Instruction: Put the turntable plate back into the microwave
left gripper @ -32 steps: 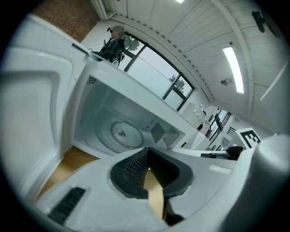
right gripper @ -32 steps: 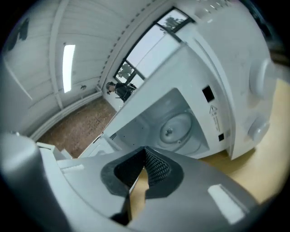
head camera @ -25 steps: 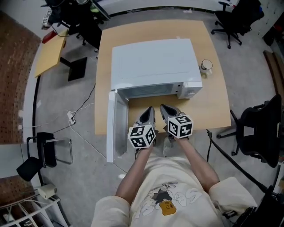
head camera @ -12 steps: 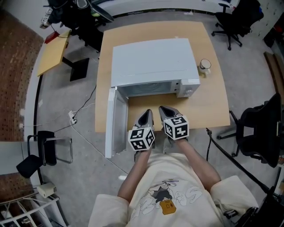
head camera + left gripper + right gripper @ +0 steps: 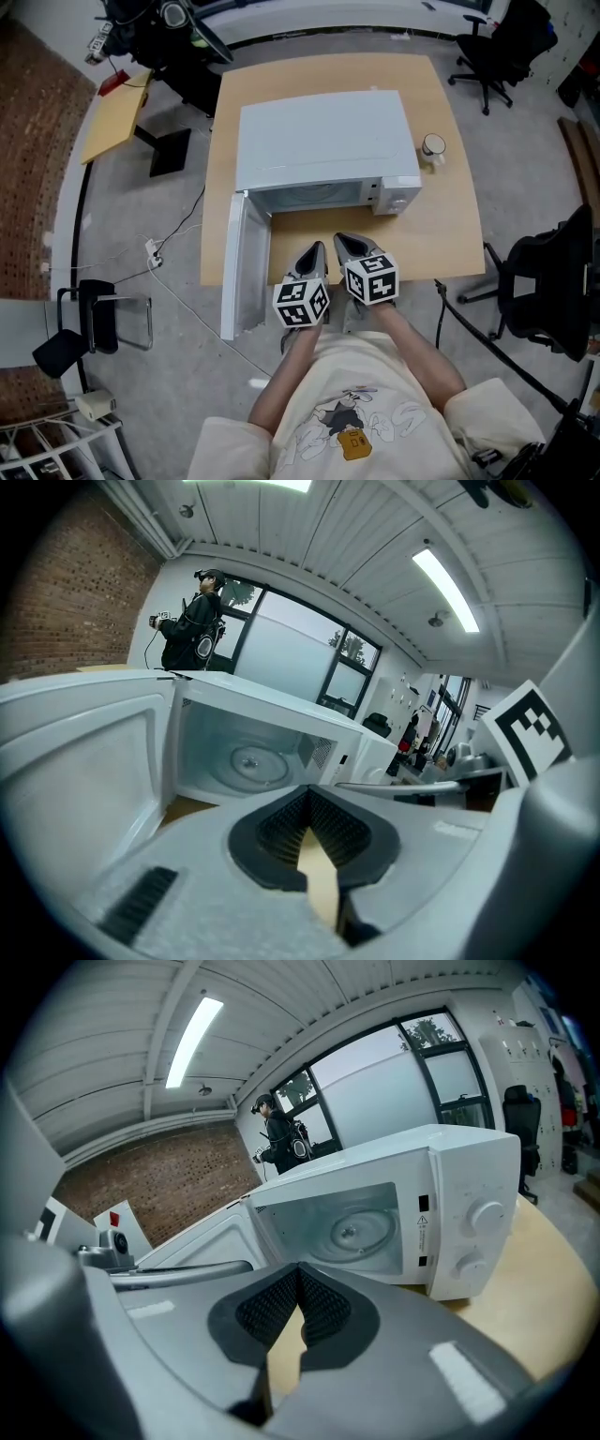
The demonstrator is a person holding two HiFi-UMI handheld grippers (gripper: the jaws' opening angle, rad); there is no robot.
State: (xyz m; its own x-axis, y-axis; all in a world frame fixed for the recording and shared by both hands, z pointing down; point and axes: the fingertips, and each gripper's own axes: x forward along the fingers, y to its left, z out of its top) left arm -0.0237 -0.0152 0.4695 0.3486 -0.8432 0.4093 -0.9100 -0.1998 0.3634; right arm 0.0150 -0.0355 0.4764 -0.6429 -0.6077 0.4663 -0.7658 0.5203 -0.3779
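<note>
Plate: turntable plate (image 5: 354, 1231) apparently seated inside microwave (image 5: 323, 141).
Grip: left hand-held gripper (image 5: 306, 799) and right hand-held gripper (image 5: 298, 1277) pressed together, empty.
Next: likely swinging door (image 5: 246, 272) shut.

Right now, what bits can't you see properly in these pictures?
Head view: the inside of the microwave is hidden by its own top.
Head view: what is in the mug is too small to tell.
Right gripper view: the marks round the dials are too small to read.
Right gripper view: whether the turntable plate sits flat is too small to tell.
</note>
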